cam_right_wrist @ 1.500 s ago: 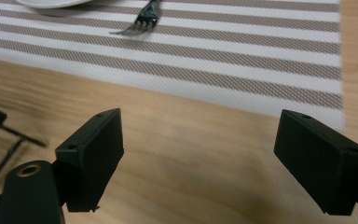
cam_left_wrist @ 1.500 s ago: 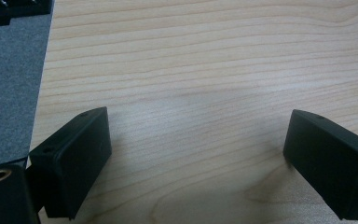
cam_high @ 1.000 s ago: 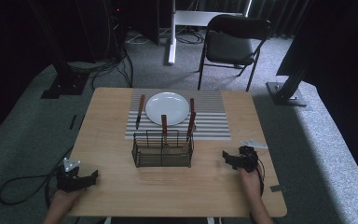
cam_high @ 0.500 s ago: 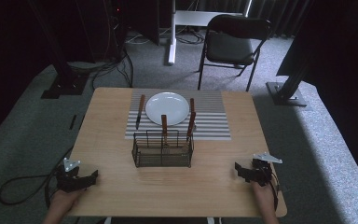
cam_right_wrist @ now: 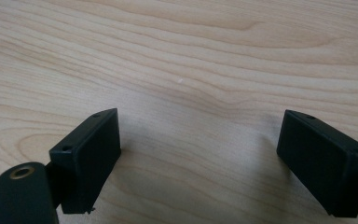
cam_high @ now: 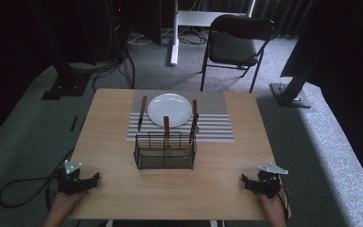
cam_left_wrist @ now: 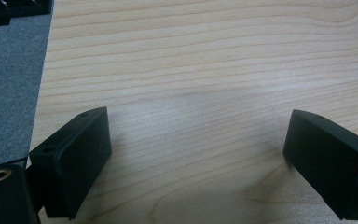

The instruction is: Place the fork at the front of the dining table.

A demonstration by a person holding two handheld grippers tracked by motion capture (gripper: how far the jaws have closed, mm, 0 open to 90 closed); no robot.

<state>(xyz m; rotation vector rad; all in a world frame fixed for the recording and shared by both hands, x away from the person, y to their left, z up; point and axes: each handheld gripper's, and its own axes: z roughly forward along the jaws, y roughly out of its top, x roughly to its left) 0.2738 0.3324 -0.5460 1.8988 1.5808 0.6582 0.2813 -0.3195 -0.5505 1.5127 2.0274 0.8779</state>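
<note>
wire basket (cam_high: 165, 152) mid-table, well apart from left gripper (cam_high: 90, 180) and right gripper (cam_high: 246, 182), jaws spread, empty.

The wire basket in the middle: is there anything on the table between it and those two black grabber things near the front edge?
Nothing visible. Bare wooden table lies between the left gripper and the wire basket, and likewise between the right gripper and it. Both grippers sit at the near corners, jaws open and empty.

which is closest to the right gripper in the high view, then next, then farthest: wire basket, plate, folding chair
From the right gripper:
1. wire basket, mid-table, to its left
2. plate, on the striped mat behind the basket
3. folding chair, on the floor beyond the table
</note>
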